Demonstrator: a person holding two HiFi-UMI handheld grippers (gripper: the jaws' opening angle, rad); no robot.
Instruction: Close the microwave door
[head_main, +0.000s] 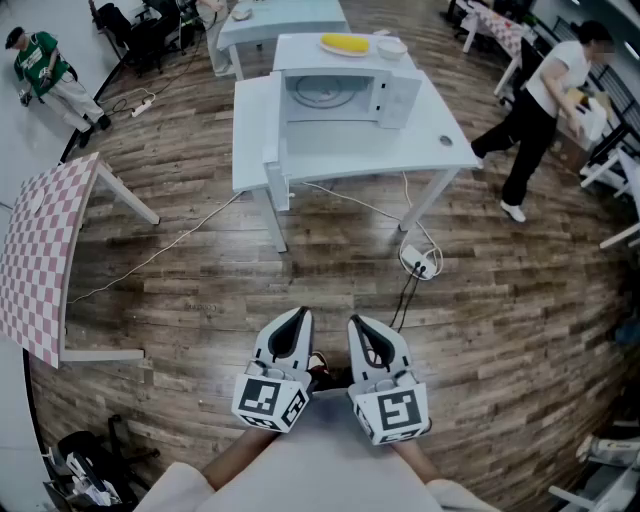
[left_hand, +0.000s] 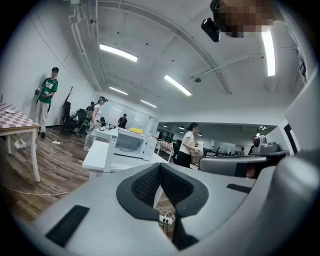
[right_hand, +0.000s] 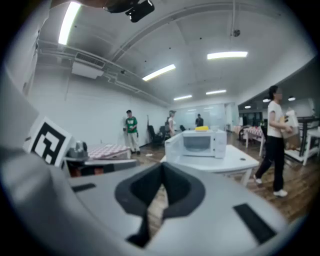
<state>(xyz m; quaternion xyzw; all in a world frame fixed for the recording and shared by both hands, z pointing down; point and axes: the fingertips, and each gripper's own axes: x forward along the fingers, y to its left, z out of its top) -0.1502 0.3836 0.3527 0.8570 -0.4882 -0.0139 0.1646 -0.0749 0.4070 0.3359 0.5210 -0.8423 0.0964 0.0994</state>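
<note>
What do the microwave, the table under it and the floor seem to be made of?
The microwave: smooth white casing, likely painted metal or plastic. The table: flat matte white top, probably laminate or painted board. The floor: brown planks with grain streaks and slight sheen; real wood or vinyl, unclear.

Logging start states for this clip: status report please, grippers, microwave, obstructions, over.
Left gripper and right gripper shut, empty, close to body. Microwave far off on white table, door open. Power strip and cables on floor between; mind footing.
</note>
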